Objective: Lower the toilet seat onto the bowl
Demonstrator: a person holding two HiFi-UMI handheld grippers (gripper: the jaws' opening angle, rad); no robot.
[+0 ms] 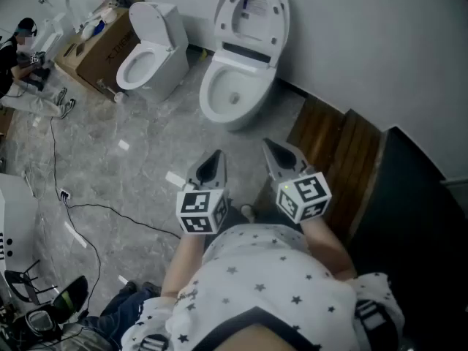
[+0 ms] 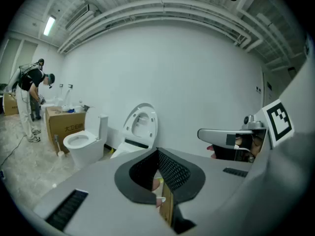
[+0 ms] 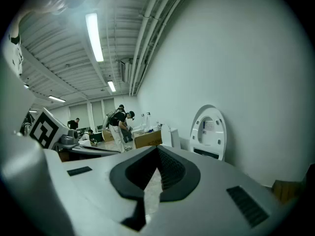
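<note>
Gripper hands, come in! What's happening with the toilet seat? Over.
Left gripper and right gripper shut, empty. Toilet seat upright, off the bowl. Nothing blocking it.

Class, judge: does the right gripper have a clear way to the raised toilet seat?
Probably yes: only floor and the bowl lie between the right gripper and the toilet seat, though it stands well short.

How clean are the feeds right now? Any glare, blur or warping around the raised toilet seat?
Head view: even light, toilet seat sharp, no glare. Left gripper view: fisheye bends the ceiling pipes, seat small but clear. Right gripper view: ceiling lamp flares, seat readable.
</note>
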